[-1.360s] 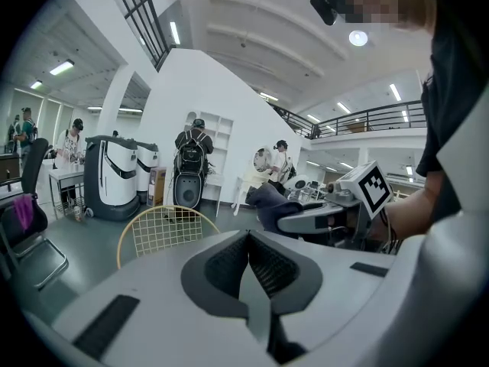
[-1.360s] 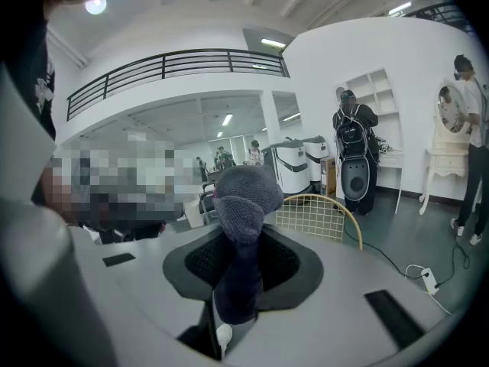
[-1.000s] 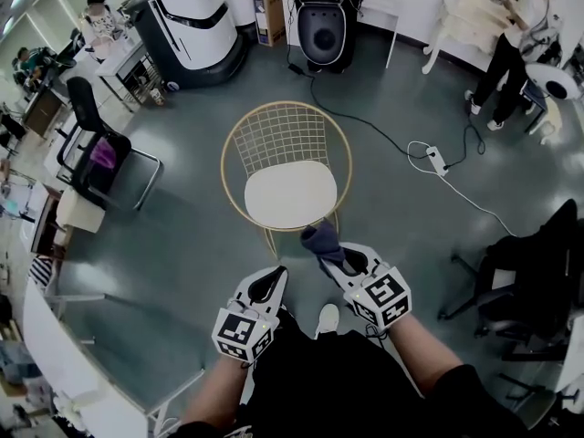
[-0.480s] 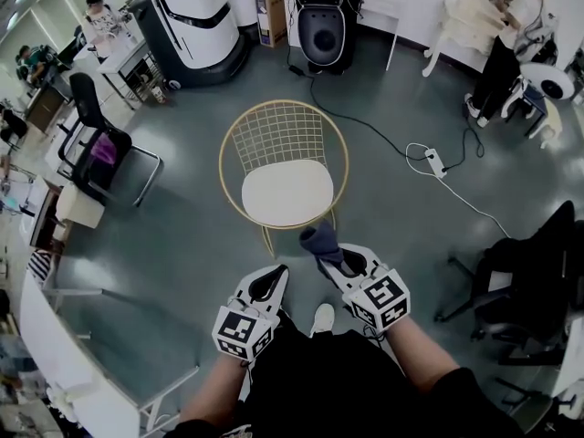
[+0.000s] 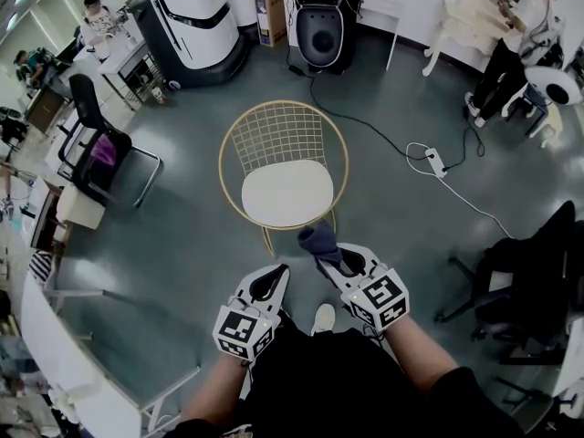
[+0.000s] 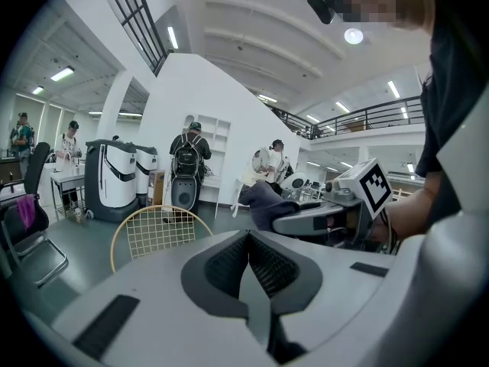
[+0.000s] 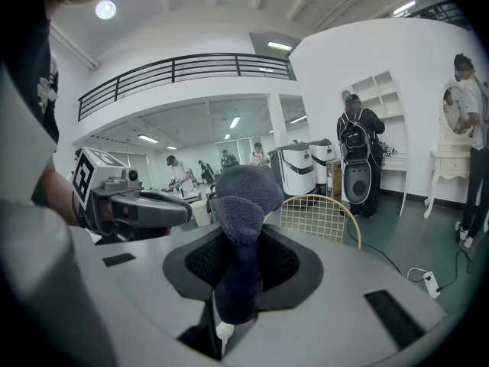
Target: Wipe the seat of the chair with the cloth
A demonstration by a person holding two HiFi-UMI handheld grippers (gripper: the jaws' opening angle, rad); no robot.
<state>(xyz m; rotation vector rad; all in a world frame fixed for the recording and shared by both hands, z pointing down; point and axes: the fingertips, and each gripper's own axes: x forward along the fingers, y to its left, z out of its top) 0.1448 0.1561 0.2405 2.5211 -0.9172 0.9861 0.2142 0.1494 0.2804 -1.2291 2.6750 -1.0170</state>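
A gold wire chair (image 5: 283, 144) with a white round seat (image 5: 286, 192) stands on the grey floor ahead of me. My right gripper (image 5: 331, 253) is shut on a dark blue cloth (image 5: 321, 241), whose bunched end hangs by the seat's near right edge. In the right gripper view the cloth (image 7: 243, 228) sticks up between the jaws, with the chair back (image 7: 317, 214) beyond it. My left gripper (image 5: 267, 283) is shut and holds nothing, short of the seat's front edge. In the left gripper view, the left gripper (image 6: 248, 270) has its jaws pressed together, and the chair back (image 6: 157, 233) shows behind.
A black office chair (image 5: 96, 149) stands to the left, another black chair (image 5: 529, 281) to the right. A power strip (image 5: 437, 161) and cable lie on the floor right of the wire chair. Large machines (image 5: 196, 26) line the back. A person (image 5: 511, 44) stands at the far right.
The view has shifted slightly, with the chair now a little further left. Both grippers hold nearly the same place, the cloth still in the right one.
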